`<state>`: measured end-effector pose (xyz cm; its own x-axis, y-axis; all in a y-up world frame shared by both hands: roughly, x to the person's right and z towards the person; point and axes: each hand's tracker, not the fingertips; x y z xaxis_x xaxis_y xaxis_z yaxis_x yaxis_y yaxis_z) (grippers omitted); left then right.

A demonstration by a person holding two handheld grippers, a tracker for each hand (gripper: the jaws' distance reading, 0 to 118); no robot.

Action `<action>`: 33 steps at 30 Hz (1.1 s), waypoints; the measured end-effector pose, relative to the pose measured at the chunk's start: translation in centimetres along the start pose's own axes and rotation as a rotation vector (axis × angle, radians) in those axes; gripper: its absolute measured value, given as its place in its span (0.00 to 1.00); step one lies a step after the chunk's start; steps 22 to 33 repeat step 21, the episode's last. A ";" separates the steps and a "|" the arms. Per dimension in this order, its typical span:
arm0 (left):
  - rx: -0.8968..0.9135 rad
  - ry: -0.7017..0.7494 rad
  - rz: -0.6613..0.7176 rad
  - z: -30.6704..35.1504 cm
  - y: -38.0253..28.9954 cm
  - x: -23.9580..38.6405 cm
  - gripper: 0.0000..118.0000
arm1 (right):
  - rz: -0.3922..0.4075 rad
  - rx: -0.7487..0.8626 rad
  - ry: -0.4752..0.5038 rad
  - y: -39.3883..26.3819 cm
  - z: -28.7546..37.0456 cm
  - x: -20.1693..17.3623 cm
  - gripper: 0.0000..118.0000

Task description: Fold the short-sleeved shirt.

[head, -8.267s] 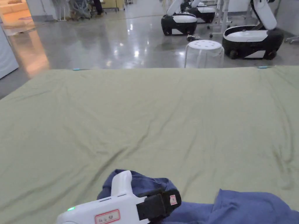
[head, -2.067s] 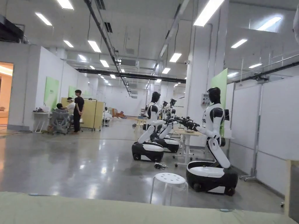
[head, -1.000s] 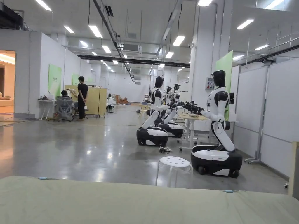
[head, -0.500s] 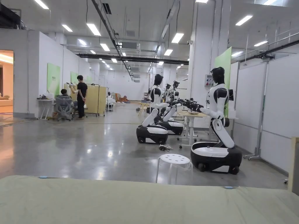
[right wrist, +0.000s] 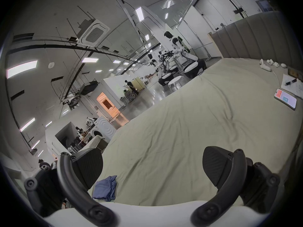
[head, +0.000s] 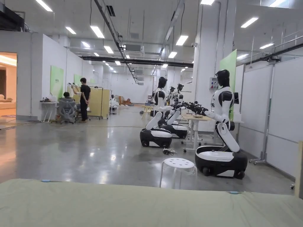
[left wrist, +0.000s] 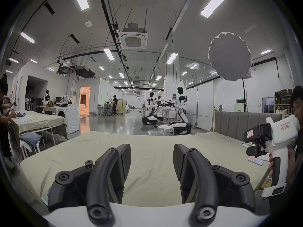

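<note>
The blue short-sleeved shirt (right wrist: 105, 188) lies as a small bunched bundle on the green sheet (right wrist: 196, 116), near the bed's edge. In the right gripper view it sits low and left, just past the left jaw of my right gripper (right wrist: 152, 151). That gripper is open wide and holds nothing. My left gripper (left wrist: 152, 147) hangs open and bare above the sheet (left wrist: 155, 142). The left gripper view also catches the right gripper (left wrist: 248, 143) at the far right, lifted in a hand, jaws apart.
A phone (right wrist: 285, 99), a paper with a pen (right wrist: 291, 84) and small white items (right wrist: 265, 66) lie near the padded headboard (left wrist: 246, 122). Beyond the bed's far edge (head: 148, 189) stand a white stool (head: 178, 173) and wheeled humanoid robots (head: 220, 142).
Since 8.3 s ago the head camera has tilted up from the bed, shirt and gripper to the hall. Over the last second the view only drifts slightly.
</note>
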<state>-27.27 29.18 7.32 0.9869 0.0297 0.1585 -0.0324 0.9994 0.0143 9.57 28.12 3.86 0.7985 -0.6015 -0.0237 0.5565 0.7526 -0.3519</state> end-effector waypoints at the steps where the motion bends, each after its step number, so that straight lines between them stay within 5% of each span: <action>1: 0.000 0.000 0.005 0.0 0.1 -0.1 0.45 | 0.003 -0.001 0.005 0.0 0.0 0.0 1.00; 15: -0.005 0.012 0.026 0.1 -0.1 -0.6 0.45 | 0.122 0.003 -0.050 -1.4 -0.5 -0.6 1.00; 18: -0.007 0.004 0.023 0.0 -0.2 -0.6 0.45 | 0.087 0.057 -0.117 -1.6 -1.0 -0.4 1.00; 33: -0.009 -0.003 0.026 -0.1 -0.2 -0.5 0.45 | 0.078 0.048 -0.121 -1.4 -1.3 -0.1 1.00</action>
